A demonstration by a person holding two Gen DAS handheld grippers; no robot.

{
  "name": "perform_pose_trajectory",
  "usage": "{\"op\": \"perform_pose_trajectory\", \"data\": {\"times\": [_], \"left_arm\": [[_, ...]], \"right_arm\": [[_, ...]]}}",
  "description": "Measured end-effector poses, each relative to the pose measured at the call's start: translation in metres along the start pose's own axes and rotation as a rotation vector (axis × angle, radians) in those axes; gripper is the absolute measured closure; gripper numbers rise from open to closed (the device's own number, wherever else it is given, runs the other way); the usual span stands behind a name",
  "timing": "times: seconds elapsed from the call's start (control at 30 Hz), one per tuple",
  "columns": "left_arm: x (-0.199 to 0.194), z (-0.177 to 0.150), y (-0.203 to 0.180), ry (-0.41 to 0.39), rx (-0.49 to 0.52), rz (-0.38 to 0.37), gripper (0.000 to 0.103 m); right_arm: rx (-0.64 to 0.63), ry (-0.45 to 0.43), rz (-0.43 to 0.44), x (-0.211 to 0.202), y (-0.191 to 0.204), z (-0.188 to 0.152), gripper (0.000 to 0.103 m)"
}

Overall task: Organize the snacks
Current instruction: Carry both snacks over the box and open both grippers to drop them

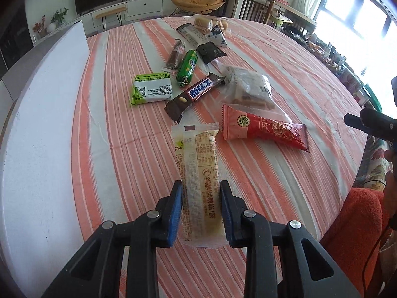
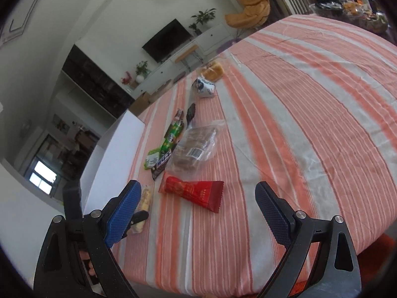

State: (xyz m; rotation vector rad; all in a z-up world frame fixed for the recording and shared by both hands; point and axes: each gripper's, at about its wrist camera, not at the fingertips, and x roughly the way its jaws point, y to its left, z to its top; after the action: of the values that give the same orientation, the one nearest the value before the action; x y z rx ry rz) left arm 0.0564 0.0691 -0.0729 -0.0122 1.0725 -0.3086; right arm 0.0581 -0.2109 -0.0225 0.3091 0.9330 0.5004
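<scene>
Between the left gripper's point(image 1: 201, 207) closed blue pads point(image 1: 175, 213), a clamped pale snack bar point(image 1: 198, 183).

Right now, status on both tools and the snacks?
Left tool shut on pale snack bar. Right tool open, empty, above striped cloth. Red packet nearest; nothing blocking.
</scene>
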Motion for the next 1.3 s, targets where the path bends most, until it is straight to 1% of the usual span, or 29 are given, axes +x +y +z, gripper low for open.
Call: {"op": "perform_pose_trajectory", "data": {"times": [0.07, 0.1, 0.13, 0.17, 0.2, 0.27, 0.3, 0.33, 0.37, 0.4, 0.47, 0.53, 0.57, 0.6, 0.63, 0.73, 0.8, 0.87, 0.9, 0.93, 1.0, 1.07, 1.13, 1.17, 1.2, 1.23, 1.27, 1.3], "left_arm": [[-0.01, -0.003, 0.003, -0.027, -0.027, -0.017, 0.074], [-0.015, -0.005, 0.005, -0.038, -0.038, -0.022, 0.074], [-0.019, -0.007, 0.006, -0.047, -0.048, -0.028, 0.074], [-0.024, -0.008, 0.008, -0.056, -0.062, -0.04, 0.074], [-0.028, -0.01, 0.009, -0.063, -0.073, -0.049, 0.074], [-0.039, -0.013, 0.011, -0.083, -0.084, -0.062, 0.074], [-0.046, -0.015, 0.012, -0.093, -0.086, -0.066, 0.074], [-0.053, -0.016, 0.013, -0.103, -0.088, -0.069, 0.074], [-0.059, -0.018, 0.013, -0.113, -0.09, -0.072, 0.074], [-0.067, -0.02, 0.015, -0.124, -0.091, -0.076, 0.074], [-0.079, -0.024, 0.017, -0.145, -0.09, -0.078, 0.074], [-0.09, -0.029, 0.02, -0.163, -0.097, -0.083, 0.074], [-0.093, -0.03, 0.021, -0.169, -0.103, -0.088, 0.074], [-0.096, -0.031, 0.022, -0.175, -0.109, -0.094, 0.074], [-0.098, -0.031, 0.022, -0.18, -0.114, -0.098, 0.074], [-0.106, -0.029, 0.026, -0.195, -0.137, -0.12, 0.074], [-0.114, -0.027, 0.032, -0.21, -0.166, -0.139, 0.074], [-0.126, -0.025, 0.041, -0.233, -0.192, -0.148, 0.074], [-0.135, -0.025, 0.047, -0.252, -0.205, -0.14, 0.074], [-0.145, -0.023, 0.055, -0.274, -0.218, -0.129, 0.074], [-0.169, -0.022, 0.073, -0.324, -0.247, -0.095, 0.074], [-0.193, -0.022, 0.097, -0.37, -0.279, -0.027, 0.074], [-0.208, -0.025, 0.123, -0.393, -0.314, 0.068, 0.074], [-0.211, -0.027, 0.137, -0.391, -0.334, 0.123, 0.074], [-0.211, -0.029, 0.149, -0.381, -0.348, 0.178, 0.074], [-0.207, -0.03, 0.16, -0.354, -0.351, 0.237, 0.074], [-0.198, -0.032, 0.172, -0.306, -0.351, 0.314, 0.072], [-0.188, -0.033, 0.181, -0.258, -0.35, 0.371, 0.062]], "right_arm": [[-0.243, 0.137, -0.118, 0.027, 0.027, 0.011, 0.008], [-0.348, 0.205, -0.152, 0.042, 0.041, 0.011, 0.008], [-0.433, 0.28, -0.159, 0.06, 0.054, 0.01, 0.01], [-0.489, 0.341, -0.162, 0.076, 0.064, 0.008, 0.011], [-0.54, 0.381, -0.177, 0.091, 0.074, 0.007, 0.011], [-0.637, 0.445, -0.227, 0.119, 0.087, 0.002, 0.012], [-0.663, 0.463, -0.247, 0.13, 0.092, 0.002, 0.016], [-0.68, 0.486, -0.265, 0.139, 0.095, 0.002, 0.021], [-0.687, 0.496, -0.295, 0.145, 0.095, 0.003, 0.038], [-0.676, 0.504, -0.322, 0.148, 0.094, 0.004, 0.064], [-0.599, 0.522, -0.314, 0.146, 0.086, 0.006, 0.078], [-0.529, 0.521, -0.301, 0.135, 0.075, 0.009, 0.084], [-0.479, 0.515, -0.277, 0.127, 0.071, 0.01, 0.086], [-0.405, 0.507, -0.236, 0.117, 0.065, 0.013, 0.088], [-0.34, 0.498, -0.196, 0.108, 0.059, 0.014, 0.088], [-0.153, 0.475, -0.133, 0.087, 0.036, 0.015, 0.089], [-0.011, 0.451, -0.056, 0.074, 0.022, 0.015, 0.09], [0.084, 0.409, 0.018, 0.062, 0.018, 0.018, 0.09], [0.114, 0.387, 0.054, 0.057, 0.021, 0.02, 0.09], [0.134, 0.363, 0.096, 0.051, 0.031, 0.024, 0.09], [0.123, 0.325, 0.177, 0.041, 0.066, 0.032, 0.09], [0.065, 0.297, 0.267, 0.038, 0.122, 0.042, 0.09], [0.0, 0.283, 0.34, 0.04, 0.173, 0.054, 0.09], [-0.035, 0.28, 0.377, 0.05, 0.208, 0.051, 0.09], [-0.061, 0.28, 0.401, 0.055, 0.231, 0.052, 0.09], [-0.085, 0.28, 0.416, 0.065, 0.254, 0.05, 0.09], [-0.102, 0.28, 0.424, 0.077, 0.272, 0.051, 0.09], [-0.115, 0.279, 0.426, 0.088, 0.286, 0.05, 0.084]]}}
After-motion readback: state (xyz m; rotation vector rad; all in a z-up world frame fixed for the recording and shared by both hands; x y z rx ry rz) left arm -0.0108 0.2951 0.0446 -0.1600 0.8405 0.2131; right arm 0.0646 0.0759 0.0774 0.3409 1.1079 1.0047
